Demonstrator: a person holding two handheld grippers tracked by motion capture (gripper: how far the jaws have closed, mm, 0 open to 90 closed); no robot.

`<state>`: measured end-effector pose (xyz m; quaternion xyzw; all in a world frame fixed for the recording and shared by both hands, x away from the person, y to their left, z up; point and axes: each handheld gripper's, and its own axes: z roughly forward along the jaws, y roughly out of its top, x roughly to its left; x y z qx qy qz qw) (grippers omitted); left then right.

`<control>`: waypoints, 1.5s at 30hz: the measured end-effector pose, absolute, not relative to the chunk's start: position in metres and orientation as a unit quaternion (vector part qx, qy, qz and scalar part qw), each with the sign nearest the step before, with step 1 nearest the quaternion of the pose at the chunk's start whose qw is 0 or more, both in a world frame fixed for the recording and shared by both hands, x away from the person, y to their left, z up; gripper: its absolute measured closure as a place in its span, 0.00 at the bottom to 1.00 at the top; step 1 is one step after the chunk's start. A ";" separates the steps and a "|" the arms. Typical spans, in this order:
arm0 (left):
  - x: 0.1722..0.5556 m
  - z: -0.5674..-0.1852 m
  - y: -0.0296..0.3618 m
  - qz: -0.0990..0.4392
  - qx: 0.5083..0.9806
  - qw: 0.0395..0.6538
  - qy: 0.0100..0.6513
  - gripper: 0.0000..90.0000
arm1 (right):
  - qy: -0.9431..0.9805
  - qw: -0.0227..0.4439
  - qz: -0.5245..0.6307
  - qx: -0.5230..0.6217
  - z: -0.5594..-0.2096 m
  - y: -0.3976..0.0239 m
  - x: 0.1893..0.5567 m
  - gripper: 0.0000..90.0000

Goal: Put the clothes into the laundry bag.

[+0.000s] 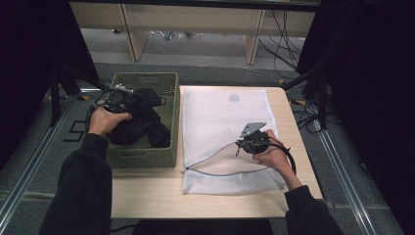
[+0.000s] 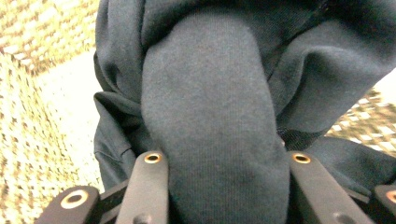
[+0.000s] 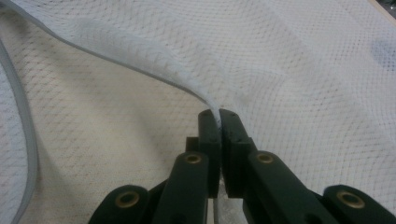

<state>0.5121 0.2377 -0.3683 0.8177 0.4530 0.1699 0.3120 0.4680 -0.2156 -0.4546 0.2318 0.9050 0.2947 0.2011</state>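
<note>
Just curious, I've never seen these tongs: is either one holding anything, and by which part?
Both are. The left tongs grip a thick fold of the dark garment; the right tongs pinch the white mesh bag by its opening's edge.

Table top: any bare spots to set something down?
Bare wood on the table: the front strip below the green basket and mesh bag, plus a narrow strip right of the bag. The basket is crowded with dark clothing; the bag covers the middle.

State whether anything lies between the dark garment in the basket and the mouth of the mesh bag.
Only the basket's near wall. The right hand-held gripper lifts the mesh bag's edge, opening its mouth toward the dark garment.
</note>
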 end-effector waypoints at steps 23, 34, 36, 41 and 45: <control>0.435 -0.279 0.210 0.153 0.819 0.422 0.358 0.73 | 0.898 0.196 0.308 0.245 -0.450 -0.218 0.468 1.00; 0.389 -0.236 0.176 0.115 0.811 0.500 0.282 0.73 | 0.891 0.207 0.325 0.241 -0.430 -0.224 0.474 1.00; 0.381 -0.232 0.166 0.084 0.808 0.524 0.256 0.73 | 0.886 0.206 0.335 0.244 -0.428 -0.224 0.474 1.00; 0.373 -0.240 0.147 0.042 0.811 0.533 0.236 0.73 | 0.886 0.205 0.339 0.241 -0.427 -0.225 0.476 1.00; 0.370 -0.264 0.125 0.009 0.817 0.528 0.231 0.73 | 0.883 0.206 0.343 0.244 -0.429 -0.225 0.477 1.00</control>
